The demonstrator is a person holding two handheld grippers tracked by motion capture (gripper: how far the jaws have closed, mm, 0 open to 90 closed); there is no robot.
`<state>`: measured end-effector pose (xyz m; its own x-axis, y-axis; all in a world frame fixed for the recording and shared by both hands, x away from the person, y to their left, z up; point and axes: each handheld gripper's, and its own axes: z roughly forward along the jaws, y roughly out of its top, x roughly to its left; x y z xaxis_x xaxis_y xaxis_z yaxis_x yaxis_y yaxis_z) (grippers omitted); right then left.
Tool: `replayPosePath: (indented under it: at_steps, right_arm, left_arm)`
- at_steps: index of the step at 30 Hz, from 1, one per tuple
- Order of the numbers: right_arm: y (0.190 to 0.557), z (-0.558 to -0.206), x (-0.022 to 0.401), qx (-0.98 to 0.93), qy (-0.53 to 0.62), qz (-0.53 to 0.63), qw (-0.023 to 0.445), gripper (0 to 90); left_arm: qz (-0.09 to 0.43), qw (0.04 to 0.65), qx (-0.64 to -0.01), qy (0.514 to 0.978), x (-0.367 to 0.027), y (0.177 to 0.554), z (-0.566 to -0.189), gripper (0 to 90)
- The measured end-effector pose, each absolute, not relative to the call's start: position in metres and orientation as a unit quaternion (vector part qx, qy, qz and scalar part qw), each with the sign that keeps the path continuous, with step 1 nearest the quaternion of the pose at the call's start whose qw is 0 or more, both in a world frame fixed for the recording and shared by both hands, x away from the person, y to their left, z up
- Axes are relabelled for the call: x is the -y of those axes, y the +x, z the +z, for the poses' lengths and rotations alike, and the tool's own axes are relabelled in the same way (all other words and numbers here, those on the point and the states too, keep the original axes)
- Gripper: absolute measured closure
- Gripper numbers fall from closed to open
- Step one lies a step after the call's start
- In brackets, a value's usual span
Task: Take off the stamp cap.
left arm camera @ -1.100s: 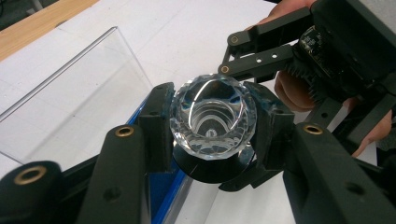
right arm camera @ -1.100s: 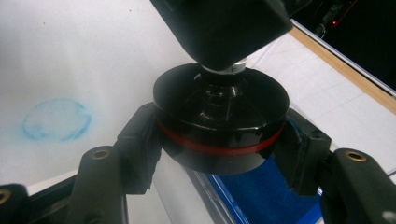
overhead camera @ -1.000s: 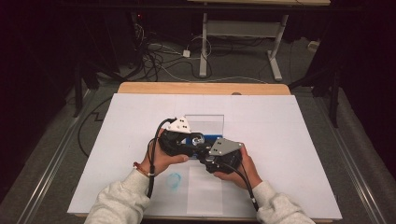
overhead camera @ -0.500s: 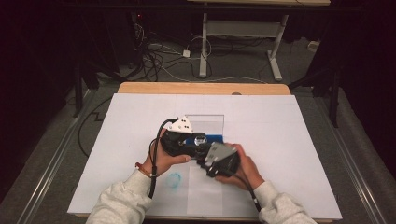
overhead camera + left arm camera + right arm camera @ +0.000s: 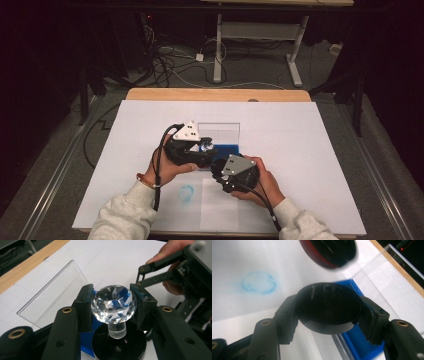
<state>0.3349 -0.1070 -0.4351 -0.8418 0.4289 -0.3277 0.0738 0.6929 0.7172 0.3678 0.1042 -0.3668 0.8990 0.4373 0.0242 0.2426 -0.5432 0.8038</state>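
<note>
Crystal (image 5: 113, 303) is clamped by the left gripper (image 5: 113, 302); a black disc (image 5: 328, 307) is clenched by the right gripper (image 5: 328, 315).

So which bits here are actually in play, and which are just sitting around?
In play:
- crystal knob, gripped by left tongs
- black disc, gripped by right tongs

Sitting around:
- blue tray
- clear stand
- blue smudge

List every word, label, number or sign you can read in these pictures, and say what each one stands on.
Nothing can be read.
The black disc held in the right gripper carries faint raised marks, too dark and blurred to read.
The blue ring smudge on the white sheet is a stain, not writing.
The crystal knob in the left gripper bears no text.
</note>
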Motion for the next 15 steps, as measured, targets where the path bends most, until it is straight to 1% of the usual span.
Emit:
replayPosePath:
  at_steps: [8,10,15]
  right_arm:
    - [0.340,-0.428,0.129,-0.871,0.175,0.387,0.245,39.0]
    - [0.339,-0.424,0.135,-0.860,0.186,0.400,0.258,39.0]
    - [0.339,-0.418,0.142,-0.851,0.194,0.409,0.265,39.0]
  left_arm:
    - [0.118,0.427,-0.196,0.875,-0.107,0.368,-0.368,55.2]
    - [0.116,0.423,-0.192,0.878,-0.108,0.368,-0.368,55.2]
    - [0.116,0.422,-0.194,0.878,-0.110,0.369,-0.370,55.2]
